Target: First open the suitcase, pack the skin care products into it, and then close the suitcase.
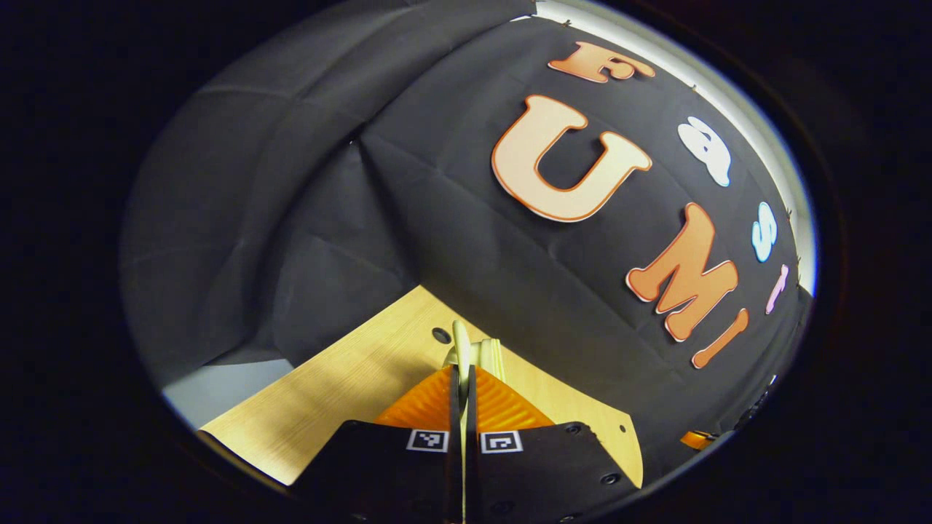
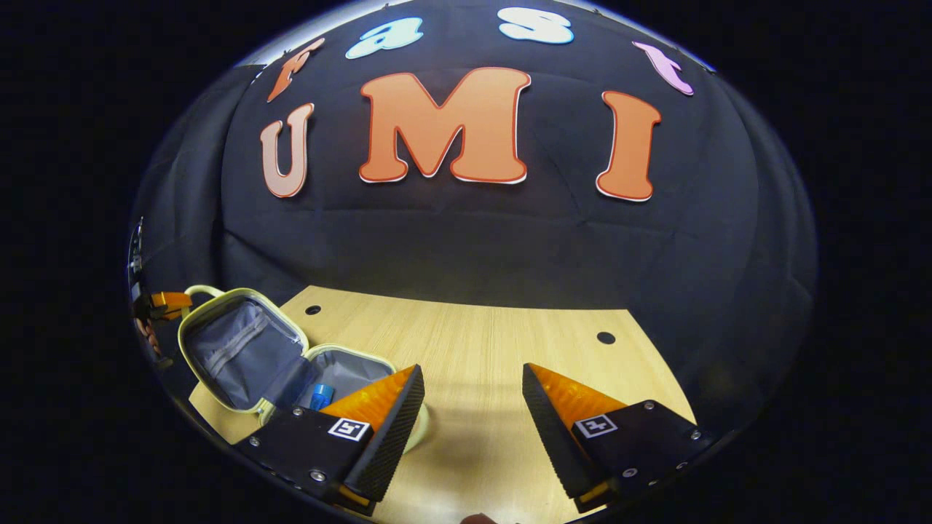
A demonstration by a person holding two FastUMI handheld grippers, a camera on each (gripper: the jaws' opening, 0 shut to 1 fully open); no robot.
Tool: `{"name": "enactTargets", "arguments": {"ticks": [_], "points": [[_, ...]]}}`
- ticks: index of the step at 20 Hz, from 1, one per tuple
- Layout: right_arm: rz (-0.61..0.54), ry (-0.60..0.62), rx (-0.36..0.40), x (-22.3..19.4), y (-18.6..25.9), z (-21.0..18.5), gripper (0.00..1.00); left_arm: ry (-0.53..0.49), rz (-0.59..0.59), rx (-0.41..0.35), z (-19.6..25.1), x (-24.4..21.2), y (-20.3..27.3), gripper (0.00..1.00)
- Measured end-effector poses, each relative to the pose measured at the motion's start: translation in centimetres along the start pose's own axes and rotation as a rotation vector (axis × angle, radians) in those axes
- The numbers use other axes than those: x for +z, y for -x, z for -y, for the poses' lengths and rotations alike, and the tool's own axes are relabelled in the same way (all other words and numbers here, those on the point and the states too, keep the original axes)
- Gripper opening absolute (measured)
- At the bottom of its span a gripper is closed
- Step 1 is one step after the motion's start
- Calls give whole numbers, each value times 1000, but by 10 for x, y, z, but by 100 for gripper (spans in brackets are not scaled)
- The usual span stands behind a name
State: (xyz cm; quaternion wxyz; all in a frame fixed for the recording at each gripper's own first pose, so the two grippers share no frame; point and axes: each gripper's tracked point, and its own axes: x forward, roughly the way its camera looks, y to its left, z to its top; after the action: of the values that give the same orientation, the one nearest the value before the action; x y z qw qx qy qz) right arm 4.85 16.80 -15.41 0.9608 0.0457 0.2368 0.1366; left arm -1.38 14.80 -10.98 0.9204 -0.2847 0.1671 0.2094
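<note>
Wood-grain table (image 2: 480, 364) spreads under both our grippers, with black cloth (image 2: 466, 240) hung behind it as the booth wall.

Nearest in the right gripper view, our right gripper (image 2: 473, 404) hangs above the tabletop with its fingers spread wide, nothing between them. Just past its left finger lies the suitcase (image 2: 247, 356), a small pale-yellow case with a grey lining, open on the table: the lid tilts up and back toward the left, the base lies flat beside it. A blue item (image 2: 320, 397) sits in the base, partly hidden by the finger (we cannot tell what sort of product it is). Beyond the lid, at the far left edge, our left gripper (image 2: 166, 300) shows at the suitcase's handle. Farther on, dark round holes (image 2: 606, 338) mark the table near the cloth.

In the left gripper view, the left gripper (image 1: 461, 378) is clenched on a thin pale-yellow part of the suitcase (image 1: 466, 351), both fingers pressing on it edge-on, above the table (image 1: 349, 393). A hole (image 1: 441, 335) lies just left of it, then the cloth (image 1: 364, 218).
</note>
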Motion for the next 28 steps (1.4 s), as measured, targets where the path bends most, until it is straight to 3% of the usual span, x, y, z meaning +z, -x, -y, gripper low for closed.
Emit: {"name": "enactTargets", "arguments": {"ticks": [6, 13, 19, 28], "points": [[75, 35, 59, 18, 11, 35, 87, -136, 34, -1, 91, -11, 28, 2], [120, 42, 84, 23, 17, 73, 87, -280, 10, -76, 203, -48, 30, 2], [129, 48, 77, 15, 17, 97, 87, -340, -68, -162, 275, -110, 22, 2], [107, 58, 80, -5, 24, 126, 87, -373, -216, -239, 332, -230, 6, 2]]}}
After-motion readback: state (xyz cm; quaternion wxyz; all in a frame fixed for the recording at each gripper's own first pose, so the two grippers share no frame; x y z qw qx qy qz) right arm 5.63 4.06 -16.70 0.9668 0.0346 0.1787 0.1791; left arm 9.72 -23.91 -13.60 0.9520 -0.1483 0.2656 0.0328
